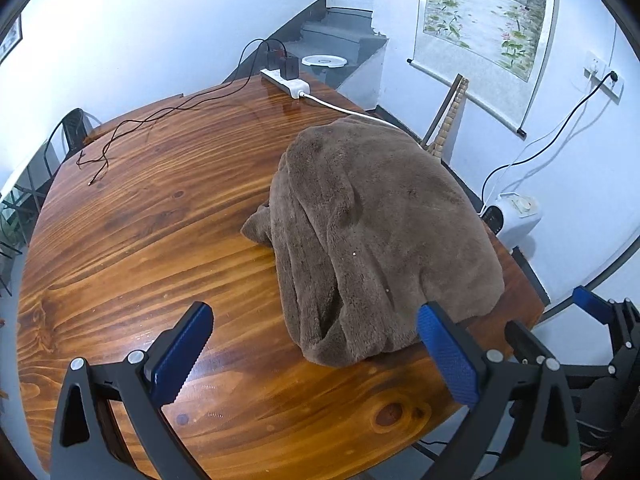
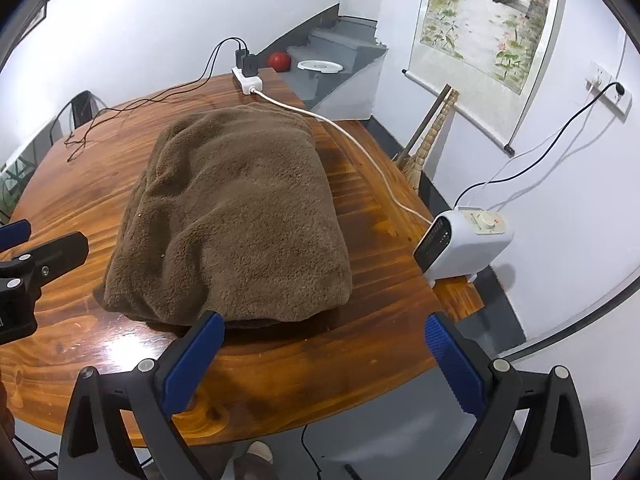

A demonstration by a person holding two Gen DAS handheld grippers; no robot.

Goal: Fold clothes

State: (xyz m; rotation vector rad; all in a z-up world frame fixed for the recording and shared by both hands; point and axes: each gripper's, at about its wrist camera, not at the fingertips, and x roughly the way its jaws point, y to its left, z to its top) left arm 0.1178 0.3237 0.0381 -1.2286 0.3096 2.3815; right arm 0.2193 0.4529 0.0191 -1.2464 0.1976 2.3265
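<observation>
Scene: round wooden table (image 1: 132, 216) in a white-walled room, seen from two hand-held grippers at its near edge
Garment: brown fleece garment (image 2: 236, 216) lies on the table in a thick, roughly rectangular bundle, at 12 o'clock from the right gripper and 1 o'clock from the left one
Garment shape: top layer looks smooth with rounded edges; a small flap sticks out at its 9 o'clock side in the left view, and loose folds hang along that same side
Left gripper (image 1: 312, 356): jaws spread wide, holding nothing, hovering above the table just short of the bundle's near corner
Right gripper (image 2: 324, 364): jaws spread wide, holding nothing; left finger close to the bundle's near edge, though contact cannot be confirmed
Other things: power strip (image 2: 246, 80) at 12 o'clock on the far edge, its white cord (image 2: 360, 148) running past the garment at 2 o'clock; small white heater (image 2: 464, 242) at 3 o'clock on the table edge
Progress: the garment appears mostly or fully folded; judged from its shape, what may remain is tucking the stray flap and squaring the loose side, or nothing further
</observation>
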